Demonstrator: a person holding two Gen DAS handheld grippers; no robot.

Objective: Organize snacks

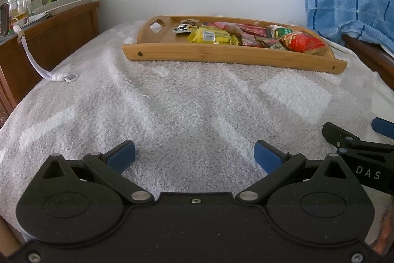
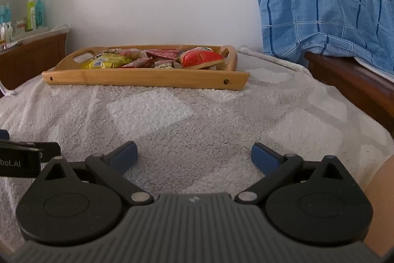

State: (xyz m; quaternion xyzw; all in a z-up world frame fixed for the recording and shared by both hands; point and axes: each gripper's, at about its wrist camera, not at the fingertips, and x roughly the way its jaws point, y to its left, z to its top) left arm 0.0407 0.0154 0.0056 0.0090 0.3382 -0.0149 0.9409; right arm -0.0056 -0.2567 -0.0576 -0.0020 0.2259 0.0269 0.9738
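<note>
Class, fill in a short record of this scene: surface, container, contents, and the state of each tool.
surface: white towel
container: wooden tray, on the towel's far side
contents: snack packets, including a yellow pack and a red bag
left tool: open, empty, short of the tray
right tool: open, empty, short of the tray

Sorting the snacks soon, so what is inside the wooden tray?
The wooden tray holds a yellow packet, a red bag and several red wrappers, piled and overlapping. Whatever lies beneath them is covered.
</note>
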